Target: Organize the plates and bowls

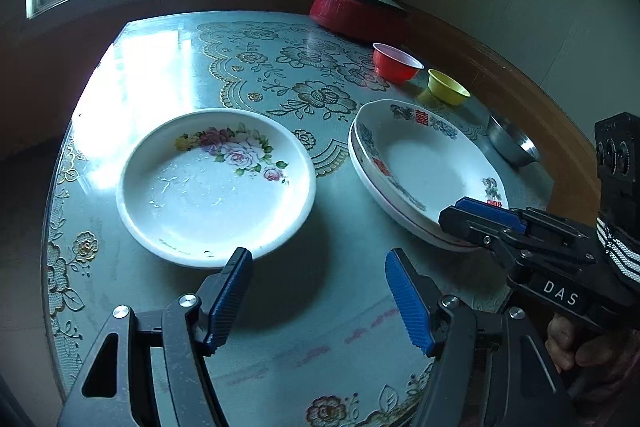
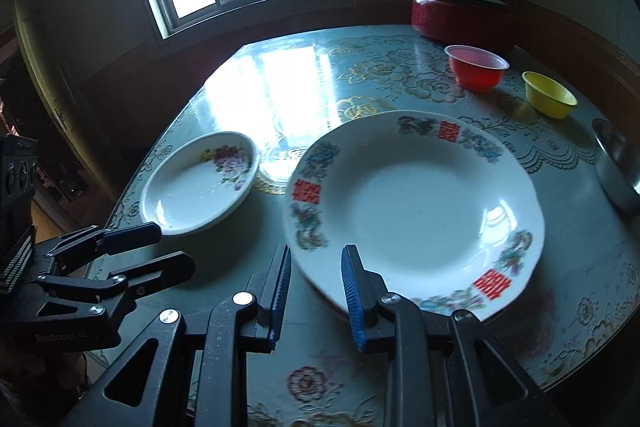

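- Blue-padded fingers of the left gripper [image 1: 318,301] fill the bottom of the left wrist view, jaws spread wide with nothing between them, above the near edge of the table [image 1: 168,67].
- Just beyond the left finger sits the rose plate [image 1: 216,187], flat on the table's middle.
- Toward the right edge lies a stack of plates [image 1: 424,171] with red characters; the right gripper [image 1: 470,215] reaches over its near rim.
- Behind it, along the far right edge: red bowl [image 1: 396,63], yellow bowl [image 1: 448,87], steel bowl [image 1: 512,143], red pot [image 1: 356,11].
- Right wrist view: the right gripper [image 2: 316,299] has narrowly parted jaws, empty, its right finger overlapping the stack's [image 2: 416,207] near rim; contact unclear.
- At the left edge, the left gripper [image 2: 160,247] hovers beside the rose plate [image 2: 200,183].
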Motion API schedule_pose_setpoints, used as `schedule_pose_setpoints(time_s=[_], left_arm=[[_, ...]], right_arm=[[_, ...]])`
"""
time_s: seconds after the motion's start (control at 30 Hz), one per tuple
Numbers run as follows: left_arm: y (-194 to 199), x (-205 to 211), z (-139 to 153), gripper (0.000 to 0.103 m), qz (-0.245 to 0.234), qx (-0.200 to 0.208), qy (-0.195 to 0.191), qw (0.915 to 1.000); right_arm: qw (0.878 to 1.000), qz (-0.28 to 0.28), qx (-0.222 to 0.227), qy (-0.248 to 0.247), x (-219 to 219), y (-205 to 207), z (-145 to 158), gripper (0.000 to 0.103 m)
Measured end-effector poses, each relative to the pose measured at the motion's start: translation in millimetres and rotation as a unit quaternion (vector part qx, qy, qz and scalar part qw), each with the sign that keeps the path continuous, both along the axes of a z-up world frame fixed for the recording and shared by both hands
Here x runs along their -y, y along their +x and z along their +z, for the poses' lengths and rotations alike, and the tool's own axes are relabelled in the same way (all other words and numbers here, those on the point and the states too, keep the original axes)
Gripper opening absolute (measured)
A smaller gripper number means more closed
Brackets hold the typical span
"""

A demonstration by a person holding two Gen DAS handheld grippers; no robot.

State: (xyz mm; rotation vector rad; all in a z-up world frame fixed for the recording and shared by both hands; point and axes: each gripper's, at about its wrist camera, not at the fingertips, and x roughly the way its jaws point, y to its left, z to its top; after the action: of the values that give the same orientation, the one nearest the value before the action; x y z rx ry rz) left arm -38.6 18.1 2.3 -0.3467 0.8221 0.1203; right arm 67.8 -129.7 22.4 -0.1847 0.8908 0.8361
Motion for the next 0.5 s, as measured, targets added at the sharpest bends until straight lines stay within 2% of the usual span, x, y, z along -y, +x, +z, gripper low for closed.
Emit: schedule_pose_setpoints(time_s=[0.17, 0.27, 0.4, 0.5], left_arm=[[-9.7, -17.3, -9.1, 0.071, -0.003, -0.013, -0.022, 0.9997], [-14.0, -22.7, -10.0, 0.072, 0.007, -0.01, -0.032, 0.9994], [-18.1, -32.6, -12.9, 0.072, 0.038, -0.016, -0.051, 0.9979], [-26.2, -48.8, -18.9, 0.072, 0.069, -0.029, -0.089, 0.9932]], right_arm=[[0.999, 0.015, -0.027, -0.008, -23.9, -26.6, -9.0, 0.027], [0.999, 0.033, -0.022, -0.018, -32.5, -37.0, -7.1, 0.027], [0.997, 0.064, -0.027, -0.017, -41.1, -38.5, -8.2, 0.026], [0.995, 0.077, -0.062, -0.002, -45.2, -28.6, -13.6, 0.027]])
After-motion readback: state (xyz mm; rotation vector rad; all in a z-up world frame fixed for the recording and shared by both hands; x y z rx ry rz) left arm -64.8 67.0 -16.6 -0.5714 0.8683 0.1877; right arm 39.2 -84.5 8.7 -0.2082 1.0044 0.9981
